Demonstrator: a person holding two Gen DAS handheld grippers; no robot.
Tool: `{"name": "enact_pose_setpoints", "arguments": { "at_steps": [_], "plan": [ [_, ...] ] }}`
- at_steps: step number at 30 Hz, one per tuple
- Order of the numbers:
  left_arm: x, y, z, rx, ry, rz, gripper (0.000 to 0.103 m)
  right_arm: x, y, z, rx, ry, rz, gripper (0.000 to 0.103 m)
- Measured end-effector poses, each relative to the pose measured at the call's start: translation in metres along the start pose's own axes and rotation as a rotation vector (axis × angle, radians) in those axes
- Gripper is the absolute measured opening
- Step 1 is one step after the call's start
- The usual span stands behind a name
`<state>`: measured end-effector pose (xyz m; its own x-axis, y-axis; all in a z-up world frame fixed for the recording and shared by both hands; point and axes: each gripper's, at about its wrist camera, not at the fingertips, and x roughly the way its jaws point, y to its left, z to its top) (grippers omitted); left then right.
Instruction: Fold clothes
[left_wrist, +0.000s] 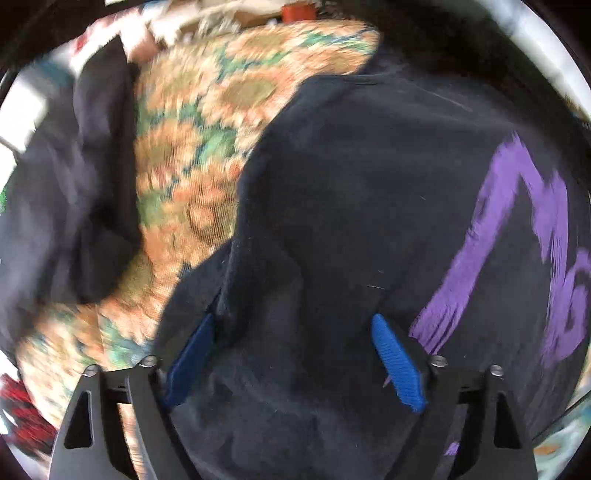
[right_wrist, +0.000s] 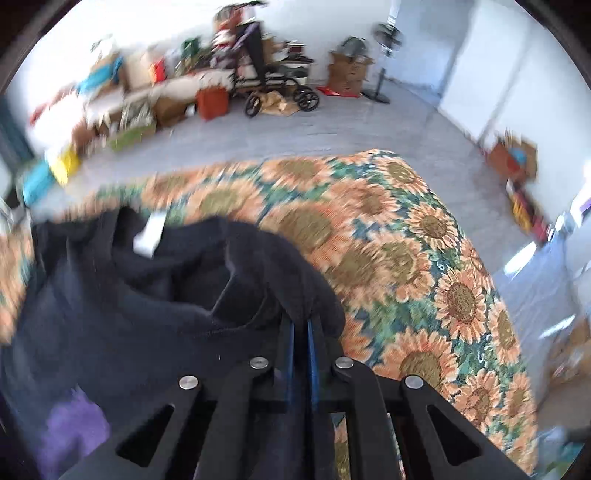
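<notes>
A black shirt (left_wrist: 369, 192) with a purple print (left_wrist: 517, 229) lies on a sunflower-patterned cover (left_wrist: 184, 166). My left gripper (left_wrist: 295, 325) is open, its blue pads (left_wrist: 397, 360) spread wide over a bunched part of the shirt. In the right wrist view the same black shirt (right_wrist: 129, 314), with a white neck label (right_wrist: 149, 234), is lifted at one edge. My right gripper (right_wrist: 301, 321) is shut on that edge, with black fabric draped over its tips.
The sunflower cover (right_wrist: 406, 258) spreads to the right on a raised surface. Another dark garment (left_wrist: 74, 184) lies at the left. Beyond are a grey floor, boxes (right_wrist: 347, 74), a wheeled walker (right_wrist: 273, 85) and a standing fan (right_wrist: 384, 44).
</notes>
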<state>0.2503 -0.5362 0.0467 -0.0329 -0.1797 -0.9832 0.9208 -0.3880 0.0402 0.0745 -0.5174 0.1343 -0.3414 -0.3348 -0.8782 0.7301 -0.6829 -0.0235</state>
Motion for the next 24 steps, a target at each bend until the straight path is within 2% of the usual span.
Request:
{"name": "enact_pose_setpoints", "arguments": {
  "at_steps": [1, 2, 3, 4, 5, 6, 7, 9, 12, 16, 18, 19, 20, 21, 22, 23, 24],
  "plan": [
    [0.003, 0.004, 0.001, -0.012, 0.012, -0.018, 0.099, 0.0, -0.011, 0.005, 0.052, -0.014, 0.01, 0.004],
    [0.005, 0.008, 0.002, -0.024, 0.025, -0.037, 0.099, -0.003, -0.025, 0.01, 0.108, -0.061, -0.039, 0.003],
    [0.004, 0.008, 0.002, -0.019, 0.019, -0.038, 0.099, -0.007, -0.04, 0.012, 0.168, -0.124, -0.131, 0.012],
    [0.004, 0.005, 0.0, -0.014, 0.01, -0.019, 0.1, -0.007, -0.053, 0.012, 0.22, -0.15, -0.183, 0.045],
    [0.004, 0.003, -0.001, -0.008, 0.001, 0.0, 0.1, -0.008, -0.067, 0.01, 0.272, -0.163, -0.206, 0.058],
    [0.004, 0.003, -0.002, -0.015, -0.002, -0.003, 0.1, -0.007, -0.08, 0.005, 0.303, -0.15, -0.154, 0.054],
    [0.004, 0.004, -0.002, -0.021, -0.006, -0.006, 0.1, -0.006, -0.085, 0.0, 0.29, -0.134, -0.065, 0.045],
    [0.004, 0.005, -0.004, -0.021, -0.014, -0.01, 0.1, -0.005, -0.091, -0.01, 0.252, -0.106, 0.089, 0.047],
    [0.004, 0.005, -0.005, -0.02, -0.023, -0.008, 0.1, -0.014, -0.066, -0.015, 0.084, -0.128, 0.09, 0.052],
    [0.004, 0.005, -0.005, -0.02, -0.015, -0.011, 0.1, -0.02, -0.025, -0.004, 0.001, -0.153, 0.138, 0.064],
    [0.004, 0.006, -0.005, -0.021, -0.014, -0.012, 0.1, -0.013, 0.002, 0.006, -0.052, -0.134, 0.105, 0.069],
    [0.004, 0.006, -0.005, -0.022, -0.013, -0.012, 0.1, -0.009, 0.016, 0.008, -0.087, -0.116, 0.051, 0.068],
    [0.005, 0.005, -0.005, -0.019, -0.012, -0.01, 0.1, -0.004, 0.026, 0.01, -0.114, -0.09, -0.005, 0.056],
    [0.005, 0.005, -0.005, -0.017, -0.009, -0.01, 0.1, 0.004, 0.032, 0.012, -0.128, -0.052, -0.064, 0.039],
    [0.005, 0.005, -0.005, -0.015, -0.006, -0.01, 0.1, 0.012, 0.038, 0.014, -0.143, -0.013, -0.124, 0.0],
    [0.006, 0.005, -0.004, -0.015, 0.0, -0.01, 0.1, 0.017, 0.041, 0.018, -0.134, 0.009, -0.172, 0.001],
    [0.006, 0.005, -0.003, -0.015, 0.006, -0.009, 0.1, 0.017, 0.037, 0.026, -0.08, -0.003, -0.183, 0.001]
  ]
}}
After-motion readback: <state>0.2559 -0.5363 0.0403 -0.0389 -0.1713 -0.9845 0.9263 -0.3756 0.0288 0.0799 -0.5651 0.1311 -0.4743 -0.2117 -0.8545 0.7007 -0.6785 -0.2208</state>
